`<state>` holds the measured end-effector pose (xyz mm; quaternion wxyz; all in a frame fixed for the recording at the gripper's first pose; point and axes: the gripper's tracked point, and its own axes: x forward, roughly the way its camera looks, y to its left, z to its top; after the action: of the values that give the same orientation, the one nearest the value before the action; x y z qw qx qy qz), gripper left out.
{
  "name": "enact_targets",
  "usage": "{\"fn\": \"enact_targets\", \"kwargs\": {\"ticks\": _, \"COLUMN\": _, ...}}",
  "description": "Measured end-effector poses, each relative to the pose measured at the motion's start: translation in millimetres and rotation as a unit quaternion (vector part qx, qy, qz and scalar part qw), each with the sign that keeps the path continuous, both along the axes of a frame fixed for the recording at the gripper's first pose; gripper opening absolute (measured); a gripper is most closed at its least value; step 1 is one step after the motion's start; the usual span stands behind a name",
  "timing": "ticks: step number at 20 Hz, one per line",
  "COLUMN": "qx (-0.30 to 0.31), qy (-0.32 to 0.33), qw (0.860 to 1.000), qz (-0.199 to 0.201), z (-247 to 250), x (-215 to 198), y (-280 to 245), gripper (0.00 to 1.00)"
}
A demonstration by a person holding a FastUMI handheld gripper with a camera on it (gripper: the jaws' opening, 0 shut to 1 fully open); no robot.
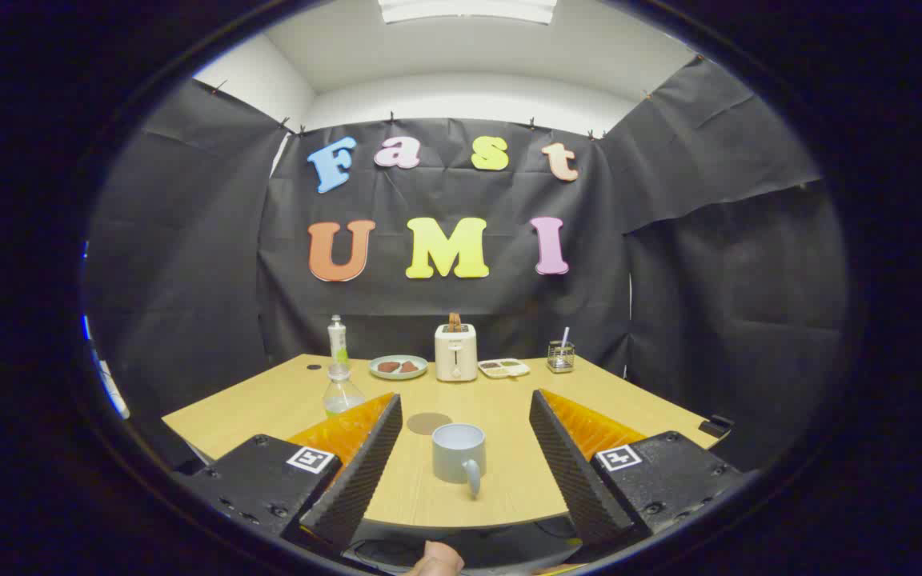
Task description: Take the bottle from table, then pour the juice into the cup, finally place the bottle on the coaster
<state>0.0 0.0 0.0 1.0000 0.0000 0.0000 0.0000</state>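
In the gripper view your tongs (465, 448) stand wide apart and grip nothing, both fingers hanging over the near part of the wooden worktop (509, 488). The cup (458, 453) sits upright between the fingers at your 12 o'clock, close in, its handle turned toward you and a little to 5 o'clock. Just beyond the cup, touching none of it that you can see, lies the round coaster (429, 423) flat on the worktop. The bottle (342, 390) (clear, with a pale liquid low in its wide base) stands upright at about 10 o'clock, past the left finger's tip and partly hidden by it. Behind it, further along the same line, stands a taller slim bottle (338, 340) with a green label. Along the far edge of the worktop, from 11 to 1 o'clock, you have a plate (398, 367) with dark pieces, a toaster (455, 352), a small tray (503, 368) and a wire holder (561, 357). A fingertip (435, 562) of your hand shows at 6 o'clock
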Motion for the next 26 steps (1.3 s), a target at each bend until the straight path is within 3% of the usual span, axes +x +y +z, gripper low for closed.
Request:
{"fn": "enact_targets", "kwargs": {"ticks": 15, "qx": 0.006, "qy": -0.004, "qw": 1.0, "qz": 0.015, "z": 12.0, "x": 0.0, "y": 21.7, "gripper": 1.0}}
{"fn": "enact_targets", "kwargs": {"ticks": 26, "qx": 0.013, "qy": 0.0, "qw": 1.0, "qz": 0.024, "z": -9.4, "x": 37.5, "y": 58.0, "gripper": 1.0}}
